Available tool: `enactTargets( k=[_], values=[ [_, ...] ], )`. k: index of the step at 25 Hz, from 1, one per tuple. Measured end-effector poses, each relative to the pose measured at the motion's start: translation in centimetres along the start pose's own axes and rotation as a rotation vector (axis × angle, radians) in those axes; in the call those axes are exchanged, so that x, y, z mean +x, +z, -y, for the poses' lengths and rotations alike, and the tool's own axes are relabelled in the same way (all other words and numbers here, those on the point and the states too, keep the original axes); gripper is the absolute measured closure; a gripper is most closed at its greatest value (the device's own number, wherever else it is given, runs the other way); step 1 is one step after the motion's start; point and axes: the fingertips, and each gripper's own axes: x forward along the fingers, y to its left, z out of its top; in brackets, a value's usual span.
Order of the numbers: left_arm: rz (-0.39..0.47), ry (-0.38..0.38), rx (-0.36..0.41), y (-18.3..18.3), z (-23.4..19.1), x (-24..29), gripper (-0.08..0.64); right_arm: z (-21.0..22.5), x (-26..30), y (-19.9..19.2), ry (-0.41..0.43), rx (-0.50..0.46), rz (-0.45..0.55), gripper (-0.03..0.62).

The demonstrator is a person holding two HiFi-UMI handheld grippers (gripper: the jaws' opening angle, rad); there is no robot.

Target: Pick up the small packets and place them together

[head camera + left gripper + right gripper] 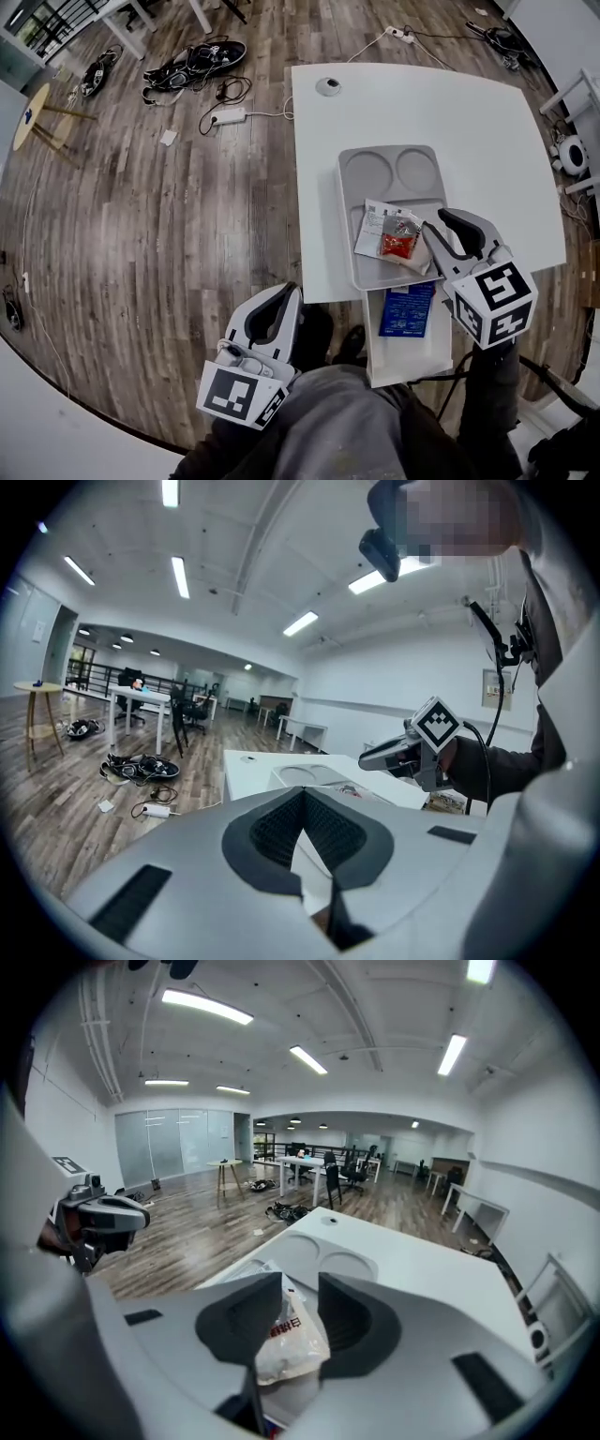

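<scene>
White table [487,131] over a wood floor, with a grey tray [349,211] lying at the table's near edge. The tray had two round wells at its far end and one larger compartment nearer the person. The small packets lay together in that larger compartment, toward its right side: a flat white packet [379,223] and, touching it on the near right, a clear packet with red filling [401,246]. Right tongs [436,225] hung over the tray's right rim, just beside the pile and pointing down and left at it. In the right gripper view these tongs [300,1283] stood apart, with a crinkled pale packet with red print [292,1335] showing in the gap; the pads [246,1321] did not press on it, and it appeared to rest below them on the tray. Left tongs [286,292] were held off the table's near left corner, over the floor and well apart from the tray. In the left gripper view they [305,794] were closed tip to tip and empty. A blue booklet [409,309] lay on a white ledge near the tray. A small round disc [328,86] sat at the table's far left corner, and cables [192,64] were strewn on the floor at far left.
</scene>
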Motion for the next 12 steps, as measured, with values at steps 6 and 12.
enactTargets(
  k=[6,12],
  values=[
    [-0.004,-0.048,0.035,0.1,3.3,-0.2,0.565,-1.2,-3.6,-2.4,0.000,0.033,0.020,0.471],
    [-0.020,-0.109,0.063,-0.5,6.9,-0.4,0.565,-6.2,-5.4,-7.5,0.095,0.112,-0.017,0.471]
  ],
)
